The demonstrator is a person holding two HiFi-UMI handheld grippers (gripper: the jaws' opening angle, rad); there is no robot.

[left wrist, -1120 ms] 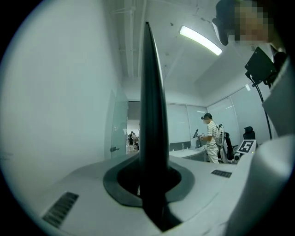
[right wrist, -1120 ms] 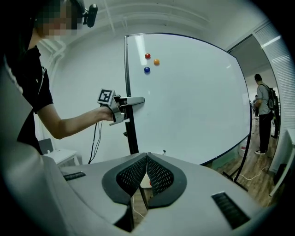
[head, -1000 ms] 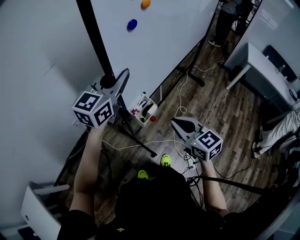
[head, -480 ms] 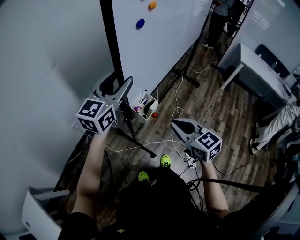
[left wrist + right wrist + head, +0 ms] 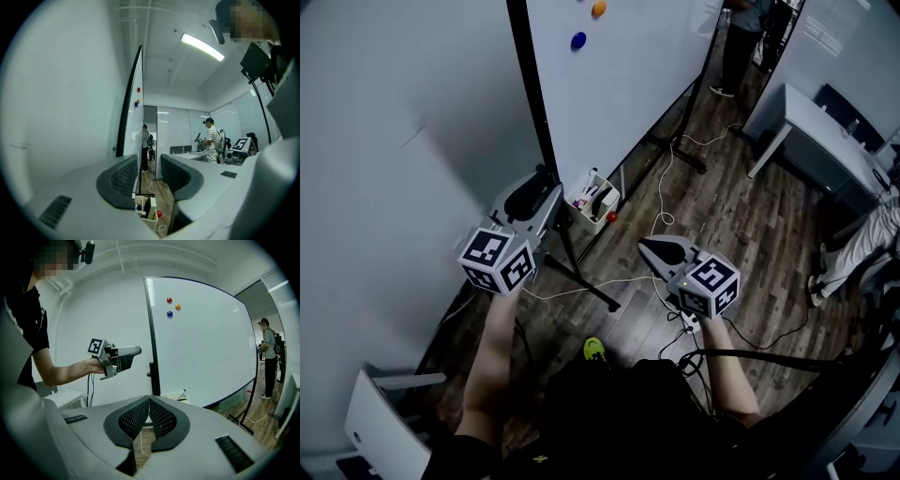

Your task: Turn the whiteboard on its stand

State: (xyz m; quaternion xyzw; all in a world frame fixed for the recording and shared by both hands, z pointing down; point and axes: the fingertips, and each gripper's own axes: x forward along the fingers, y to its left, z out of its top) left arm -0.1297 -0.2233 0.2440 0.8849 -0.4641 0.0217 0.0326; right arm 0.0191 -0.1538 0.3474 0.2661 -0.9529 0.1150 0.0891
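The fingers (image 5: 123,180) of the left gripper (image 5: 150,160) stand apart, having just been closing, with nothing pressed between them. They point level at the whiteboard (image 5: 619,84), whose black side edge (image 5: 534,94) stands just ahead of their tips. The right gripper's (image 5: 150,401) fingers (image 5: 165,420) are closed together on nothing, held off in front of the whiteboard's face. The whiteboard is upright on its stand (image 5: 692,161). A red magnet (image 5: 169,300), an orange magnet (image 5: 177,307) and a blue magnet (image 5: 169,313) sit near its top, and a marker basket (image 5: 598,212) at its foot.
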